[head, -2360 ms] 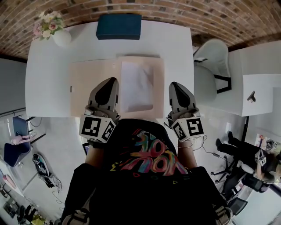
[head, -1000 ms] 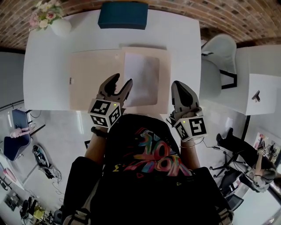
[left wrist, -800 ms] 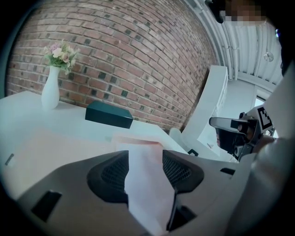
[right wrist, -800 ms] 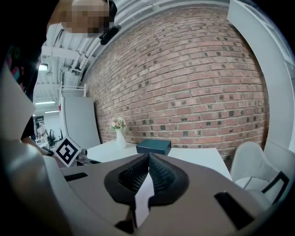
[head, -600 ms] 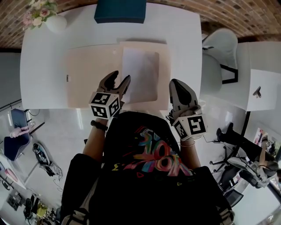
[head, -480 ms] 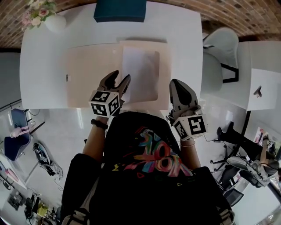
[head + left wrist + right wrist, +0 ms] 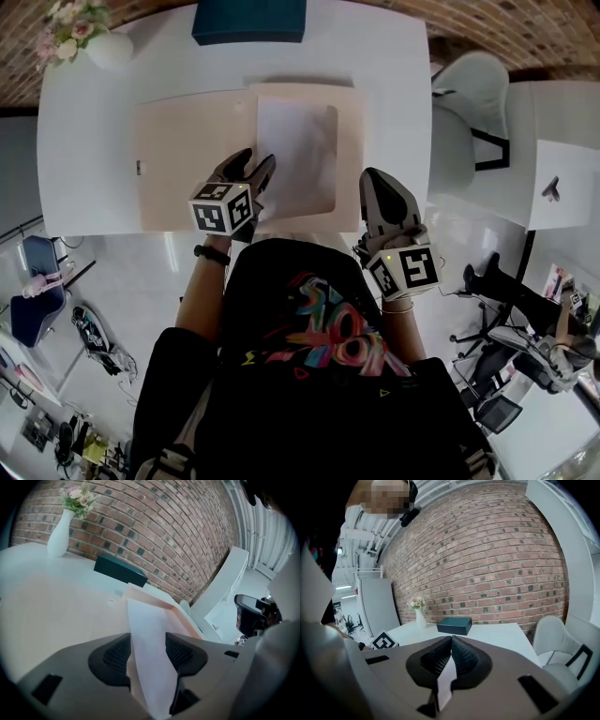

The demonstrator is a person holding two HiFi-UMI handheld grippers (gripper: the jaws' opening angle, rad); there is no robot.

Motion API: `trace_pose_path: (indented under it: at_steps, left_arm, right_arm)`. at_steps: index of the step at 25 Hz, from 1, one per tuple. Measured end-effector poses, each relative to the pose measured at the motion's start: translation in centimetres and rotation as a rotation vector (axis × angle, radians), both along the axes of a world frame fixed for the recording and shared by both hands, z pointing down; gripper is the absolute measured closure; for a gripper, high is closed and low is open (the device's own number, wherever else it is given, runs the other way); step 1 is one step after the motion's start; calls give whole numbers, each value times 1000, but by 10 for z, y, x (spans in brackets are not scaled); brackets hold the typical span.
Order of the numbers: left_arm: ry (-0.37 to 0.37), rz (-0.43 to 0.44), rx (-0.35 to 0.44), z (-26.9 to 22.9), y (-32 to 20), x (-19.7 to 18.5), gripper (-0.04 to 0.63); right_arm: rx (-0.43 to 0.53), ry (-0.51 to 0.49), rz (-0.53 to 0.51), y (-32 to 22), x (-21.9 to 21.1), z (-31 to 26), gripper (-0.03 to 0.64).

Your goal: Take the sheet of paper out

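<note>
A white sheet of paper [image 7: 298, 150] lies on the right half of an open beige folder [image 7: 187, 159] on the white table [image 7: 84, 141]. My left gripper [image 7: 258, 161] is open at the sheet's near left corner. In the left gripper view the sheet [image 7: 145, 620] runs up between the two pads [image 7: 115, 656], with a gap on each side. My right gripper [image 7: 375, 175] is shut and hangs at the table's near edge, right of the folder. In the right gripper view its pads [image 7: 461, 656] meet, and a narrow white strip shows below them; I cannot tell what it is.
A dark teal box [image 7: 249, 21] stands at the table's far edge, also seen as the box [image 7: 120, 570] and the box [image 7: 454, 625]. A white vase of flowers [image 7: 103, 47] is at the far left corner. A white chair [image 7: 464, 103] stands right of the table.
The left gripper's jaws went from shut to open, and it sank toward the sheet's near left corner, so the sheet now lies between them. The right gripper stayed where it was.
</note>
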State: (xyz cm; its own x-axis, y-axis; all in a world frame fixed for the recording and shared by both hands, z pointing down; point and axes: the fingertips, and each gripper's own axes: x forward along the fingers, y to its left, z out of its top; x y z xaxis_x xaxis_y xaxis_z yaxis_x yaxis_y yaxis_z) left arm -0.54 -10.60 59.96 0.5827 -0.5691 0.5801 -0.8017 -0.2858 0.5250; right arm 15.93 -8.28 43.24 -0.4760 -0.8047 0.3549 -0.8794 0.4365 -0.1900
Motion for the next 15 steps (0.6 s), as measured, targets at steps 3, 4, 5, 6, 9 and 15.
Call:
trace_pose_path:
  at_steps: [3, 4, 5, 6, 9, 15]
  left_arm:
    - [26, -10, -31, 6, -2, 1, 365]
    - [34, -11, -40, 6, -3, 1, 362]
    - [41, -8, -50, 7, -3, 1, 359]
    - [45, 0, -62, 8, -4, 3, 357]
    - [46, 41, -116, 14, -4, 7, 351]
    - [63, 74, -205, 19, -3, 11, 341]
  right_arm:
    - [-8, -4, 10, 2, 0, 2, 598]
    - [-12, -7, 13, 2, 0, 2, 598]
    - [-16, -9, 17, 3, 0, 3, 598]
    - [-18, -10, 20, 3, 0, 3, 598]
    - [-15, -3, 17, 2, 0, 6, 598]
    - [-19, 1, 18, 1, 0, 7, 598]
